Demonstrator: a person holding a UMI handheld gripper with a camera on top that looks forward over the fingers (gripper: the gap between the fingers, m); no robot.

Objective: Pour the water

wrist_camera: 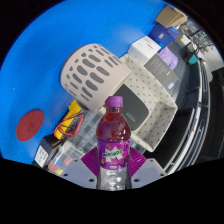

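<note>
Gripper view
Gripper [113, 180]: fingers at the near edge of the scene, closed in on the bottle from left and right; pads [97, 163] purple, pressing the label on both sides
Bottle [113, 140]: upright between the fingers; purple cap on top; dark red liquid visible; purple label at its lower part; held by the gripper
Basket [93, 72]: beige, slotted wall, lying tilted on its side; beyond the bottle, far and slightly left
Table [40, 60]: blue surface; extends left and far
Red disc [30, 125]: flat on the table, left of the bottle, well apart from it
Boxes [150, 50]: far right, beyond the basket; contents cannot be told
</note>
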